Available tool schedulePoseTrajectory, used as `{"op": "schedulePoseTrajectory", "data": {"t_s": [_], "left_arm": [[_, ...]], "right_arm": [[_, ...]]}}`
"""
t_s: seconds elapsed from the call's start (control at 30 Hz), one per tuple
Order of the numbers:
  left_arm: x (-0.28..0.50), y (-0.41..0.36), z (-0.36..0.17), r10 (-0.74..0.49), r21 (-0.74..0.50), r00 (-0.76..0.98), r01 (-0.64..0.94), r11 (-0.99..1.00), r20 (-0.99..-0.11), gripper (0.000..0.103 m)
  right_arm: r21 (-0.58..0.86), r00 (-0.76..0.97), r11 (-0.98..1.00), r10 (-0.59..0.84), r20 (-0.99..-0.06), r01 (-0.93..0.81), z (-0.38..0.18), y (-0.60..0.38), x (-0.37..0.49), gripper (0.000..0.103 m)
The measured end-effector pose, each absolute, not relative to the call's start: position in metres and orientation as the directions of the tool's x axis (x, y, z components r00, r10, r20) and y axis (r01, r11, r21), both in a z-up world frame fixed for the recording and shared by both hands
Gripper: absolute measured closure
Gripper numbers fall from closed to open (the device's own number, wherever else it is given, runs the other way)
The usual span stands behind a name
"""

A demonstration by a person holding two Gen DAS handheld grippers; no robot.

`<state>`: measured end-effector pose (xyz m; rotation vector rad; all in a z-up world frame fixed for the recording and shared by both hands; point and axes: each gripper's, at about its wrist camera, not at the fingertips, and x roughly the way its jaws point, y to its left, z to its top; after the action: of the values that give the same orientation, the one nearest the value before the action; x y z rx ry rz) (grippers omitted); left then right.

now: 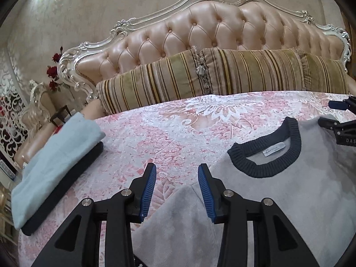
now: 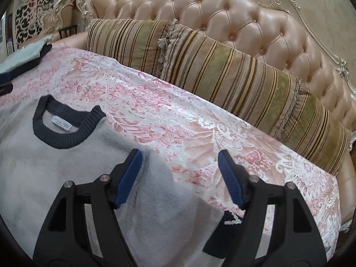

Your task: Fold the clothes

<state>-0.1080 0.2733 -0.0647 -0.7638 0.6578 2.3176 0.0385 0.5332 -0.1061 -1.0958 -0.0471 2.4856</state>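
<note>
A grey sweater (image 1: pixel 289 189) with a navy ribbed collar (image 1: pixel 244 162) lies flat, front up, on the pink floral cover (image 1: pixel 166 129). My left gripper (image 1: pixel 177 166) stands open above the sweater's left shoulder and sleeve, pads clear of the cloth. In the right wrist view the sweater (image 2: pixel 55 166) fills the lower left. My right gripper (image 2: pixel 180 153) is open wide over its other shoulder and sleeve, whose navy cuff (image 2: pixel 220 233) shows low between the fingers. Nothing is pinched. The right gripper (image 1: pixel 340 115) also shows at the far right edge of the left wrist view.
A folded stack (image 1: pixel 55 162), light blue on dark navy, sits at the cover's left end; the right wrist view shows this folded stack (image 2: pixel 20 57) at far left. Striped cushions (image 1: pixel 200 75) lean against the tufted sofa back (image 1: pixel 222 29) behind the cover.
</note>
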Motion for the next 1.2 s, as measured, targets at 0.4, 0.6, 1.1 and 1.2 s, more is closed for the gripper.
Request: {"op": "schedulePoseTrajectory", "data": {"t_s": [0.4, 0.6, 1.1, 1.2], "left_arm": [[-0.099, 0.277, -0.065, 0.378, 0.301, -0.667, -0.673, -0.676, -0.642, 0.062], [-0.096, 0.28, -0.067, 0.381, 0.304, -0.664, -0.679, -0.668, -0.643, 0.062], [-0.13, 0.3, -0.11, 0.349, 0.187, -0.54, -0.706, -0.683, -0.766, 0.055], [-0.142, 0.287, -0.107, 0.355, 0.133, -0.505, -0.7, -0.702, -0.786, 0.051]], "right_arm": [[-0.132, -0.575, -0.875, 0.413, -0.706, -0.466, -0.103, 0.558, 0.048, 0.015], [-0.215, -0.613, -0.877, 0.459, -0.643, -0.431, -0.084, 0.532, 0.052, 0.015], [-0.278, -0.495, -0.867, 0.471, -0.73, -0.414, -0.119, 0.549, 0.039, 0.015], [-0.28, -0.487, -0.867, 0.47, -0.736, -0.413, -0.118, 0.549, 0.037, 0.015]]}}
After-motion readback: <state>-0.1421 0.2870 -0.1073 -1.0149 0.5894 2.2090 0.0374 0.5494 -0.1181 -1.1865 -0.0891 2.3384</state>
